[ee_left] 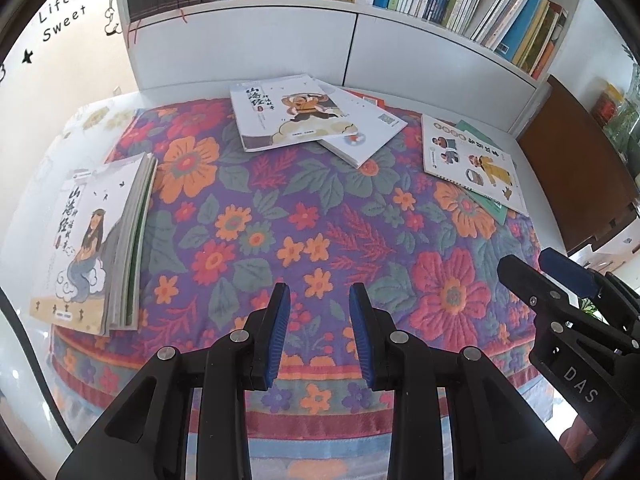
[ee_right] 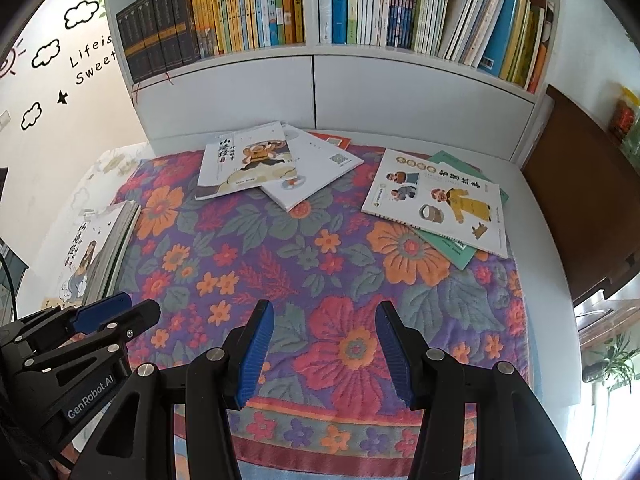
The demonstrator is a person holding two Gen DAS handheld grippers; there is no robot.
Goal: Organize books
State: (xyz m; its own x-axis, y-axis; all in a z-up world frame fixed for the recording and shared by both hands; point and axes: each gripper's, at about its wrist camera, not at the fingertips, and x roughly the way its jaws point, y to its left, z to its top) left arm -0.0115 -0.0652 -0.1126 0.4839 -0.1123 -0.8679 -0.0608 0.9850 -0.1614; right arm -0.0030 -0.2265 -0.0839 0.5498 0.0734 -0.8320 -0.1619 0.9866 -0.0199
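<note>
Stacked books [ee_left: 86, 240] lengthwise, spines seemingly left (blurred).

A floral cloth [ee_right: 320, 248] covers most of the white worktop [ee_right: 536, 216], busy with orange and red blooms on purple, and a striped border runs along its near edge. At the back stands a white shelf unit [ee_right: 400, 88], its lower front two plain panels split by a dark seam. To the left, the wall carries black lettering [ee_right: 94, 62] reading "Lifeis Sweet", with cloud outlines [ee_right: 46, 54] and a small black star [ee_right: 62, 98] around it. On the right a dark brown cabinet [ee_right: 588, 200] sits just beside the worktop. Low at the far right, a green leafy plant [ee_right: 616, 360] catches the bright light.
</note>
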